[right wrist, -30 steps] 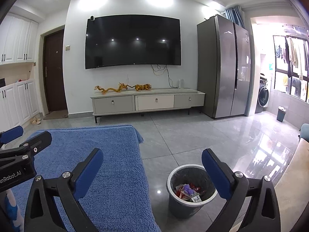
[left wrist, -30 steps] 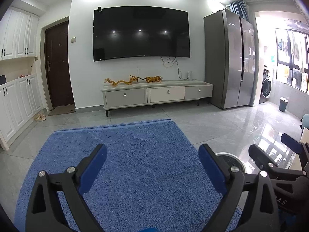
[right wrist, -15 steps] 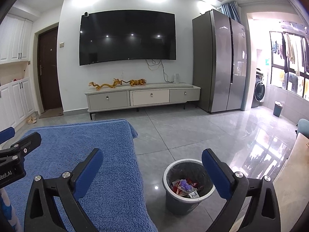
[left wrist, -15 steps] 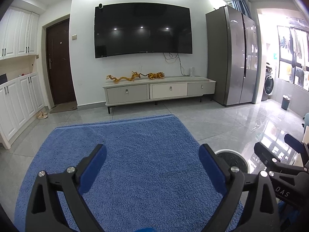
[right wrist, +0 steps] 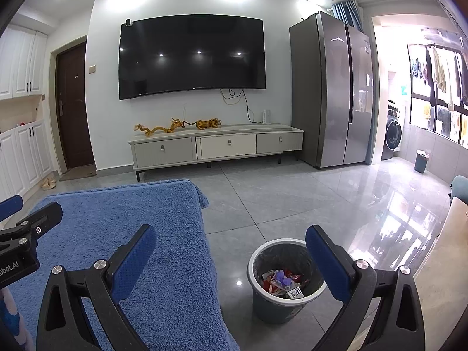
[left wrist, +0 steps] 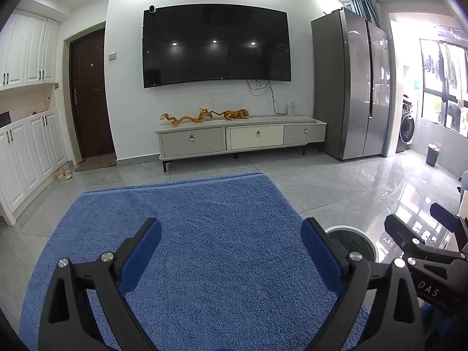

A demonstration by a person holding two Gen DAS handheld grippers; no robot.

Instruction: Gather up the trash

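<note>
My left gripper [left wrist: 231, 248] hangs open and empty over a blue fluffy cloth [left wrist: 219, 204] that covers a flat surface. Nothing lies on the cloth in either view. My right gripper [right wrist: 231, 251] is also open and empty, held above the cloth's right edge [right wrist: 187, 234]. Below its right finger a grey trash bin [right wrist: 272, 307] stands on the tiled floor with colourful wrappers [right wrist: 280, 280] inside. In the left wrist view the bin's rim [left wrist: 349, 227] peeks out behind the right finger, with the right gripper [left wrist: 412, 215] beside it. The left gripper [right wrist: 36, 204] shows at the right wrist view's left edge.
Ahead stands a low TV cabinet [right wrist: 216, 146] under a wall TV [right wrist: 191, 55]. A grey fridge [right wrist: 333, 87] is to the right. A small blue bin [right wrist: 421, 161] sits by the balcony. White cupboards [left wrist: 29, 152] and a dark door [left wrist: 90, 96] line the left.
Both grippers drifted slightly, so the room shifts a little in each view. Both stay open and empty.
</note>
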